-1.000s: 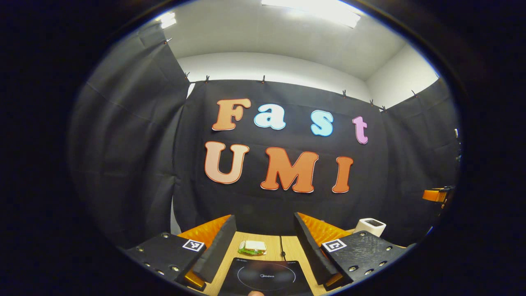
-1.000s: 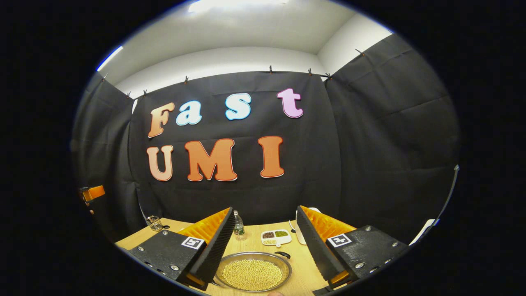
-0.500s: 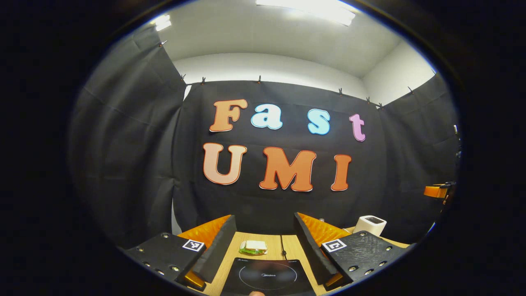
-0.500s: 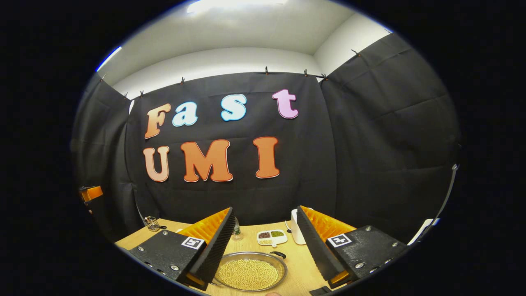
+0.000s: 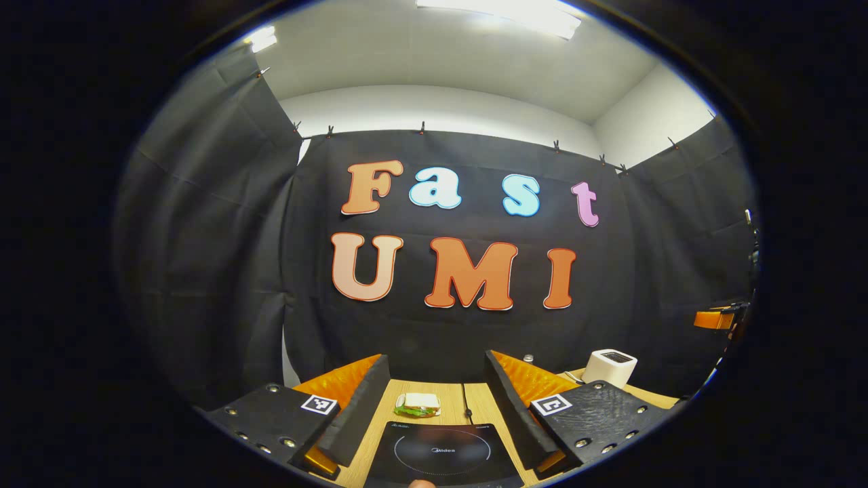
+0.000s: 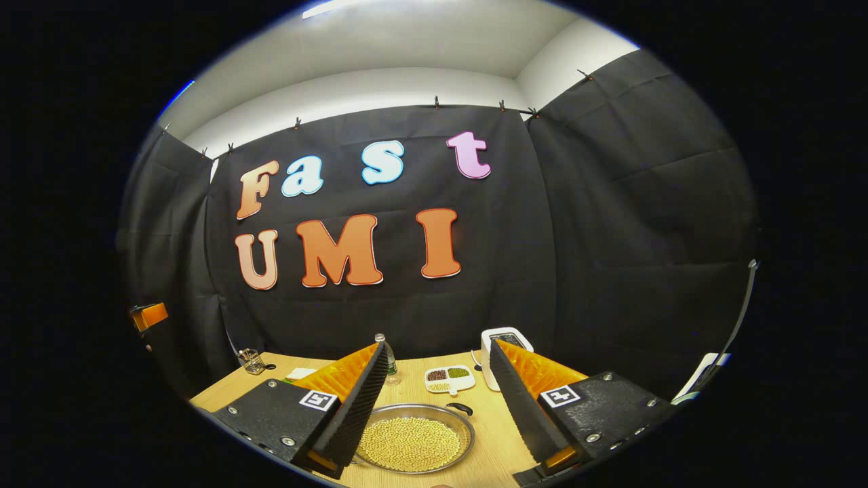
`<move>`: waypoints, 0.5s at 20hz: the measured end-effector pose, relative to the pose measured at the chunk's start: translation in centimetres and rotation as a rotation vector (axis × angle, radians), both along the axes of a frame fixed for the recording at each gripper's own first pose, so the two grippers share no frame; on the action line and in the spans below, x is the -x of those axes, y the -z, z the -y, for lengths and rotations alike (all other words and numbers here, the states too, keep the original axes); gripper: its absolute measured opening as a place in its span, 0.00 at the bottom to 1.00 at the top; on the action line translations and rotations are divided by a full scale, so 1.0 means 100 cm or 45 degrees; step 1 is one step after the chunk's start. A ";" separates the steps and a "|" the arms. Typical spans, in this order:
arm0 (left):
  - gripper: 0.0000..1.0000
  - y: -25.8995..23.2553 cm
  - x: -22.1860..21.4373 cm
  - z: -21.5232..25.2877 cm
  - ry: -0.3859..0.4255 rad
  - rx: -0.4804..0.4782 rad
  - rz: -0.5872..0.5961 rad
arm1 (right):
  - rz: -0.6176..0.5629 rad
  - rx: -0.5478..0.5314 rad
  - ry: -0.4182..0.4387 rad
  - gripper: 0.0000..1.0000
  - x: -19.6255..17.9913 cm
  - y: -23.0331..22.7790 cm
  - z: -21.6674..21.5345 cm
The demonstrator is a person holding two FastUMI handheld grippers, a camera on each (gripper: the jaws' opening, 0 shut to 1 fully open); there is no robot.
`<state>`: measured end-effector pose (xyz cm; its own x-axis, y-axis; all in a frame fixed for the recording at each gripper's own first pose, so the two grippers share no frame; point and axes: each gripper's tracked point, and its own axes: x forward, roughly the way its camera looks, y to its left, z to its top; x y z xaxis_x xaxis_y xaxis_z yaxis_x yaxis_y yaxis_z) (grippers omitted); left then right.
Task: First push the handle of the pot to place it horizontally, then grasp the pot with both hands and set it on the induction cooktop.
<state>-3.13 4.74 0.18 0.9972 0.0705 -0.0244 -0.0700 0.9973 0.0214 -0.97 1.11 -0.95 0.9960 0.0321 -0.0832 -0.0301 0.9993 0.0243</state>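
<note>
Surface [image 6: 495, 451] is wood, and both your tools sit high and level over its near edge, looking mostly at the booth wall. I read that as a staging pose: nothing gripped, nothing touched.

Induction cooktop [image 5: 444, 457] lies flat dead ahead of the left tool [image 5: 434, 407], framed between its fingers. That's your drop target, so the line-up makes sense. Left tool jaws spread wide, empty.

Pot [image 6: 412, 446] is the shallow metal pan full of small yellow beans, sitting on the surface just ahead of the right tool [image 6: 437, 400] and low between its fingers. Right tool jaws also spread wide, empty. Pot is well apart from the cooktop as far as these views tell; no frame holds both.

The dark handle [image 6: 461, 409] pokes off the pot's far-right rim toward the sectioned dish [image 6: 449, 379]. It probably still points away from you, not sideways, but it's small and foreshortened, so treat that as a guess.

Hidden or cut off:
- Pot's near rim and left edge sit behind the right tool's left finger.
- Cooktop's near edge runs out of the left gripper view.
- White appliance [image 6: 503, 352] is half covered by the right finger.
- Bottle [image 6: 388, 362] is mostly behind the left finger.
- Sandwich [image 5: 418, 405] sits behind the cooktop, clear of the path.
</note>
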 end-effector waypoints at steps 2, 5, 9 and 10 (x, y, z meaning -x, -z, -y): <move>0.88 0.002 0.002 -0.002 -0.003 0.008 -0.006 | -0.021 0.002 -0.002 0.94 0.000 0.010 0.000; 0.88 0.001 0.001 -0.002 -0.015 -0.027 0.001 | -0.061 0.010 -0.025 0.93 0.000 0.022 -0.004; 0.89 0.000 0.004 -0.003 -0.007 -0.030 0.010 | -0.093 0.037 -0.056 0.79 0.002 0.033 -0.013; 0.88 0.001 0.005 -0.003 -0.004 -0.030 0.011 | -0.094 0.048 -0.066 0.69 0.003 0.036 -0.017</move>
<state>-3.61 5.01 0.08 0.9971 0.0744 -0.0143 -0.0737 0.9963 0.0441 -1.27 2.77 -4.54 0.9842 0.0789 -0.1588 -0.0814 0.9966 -0.0095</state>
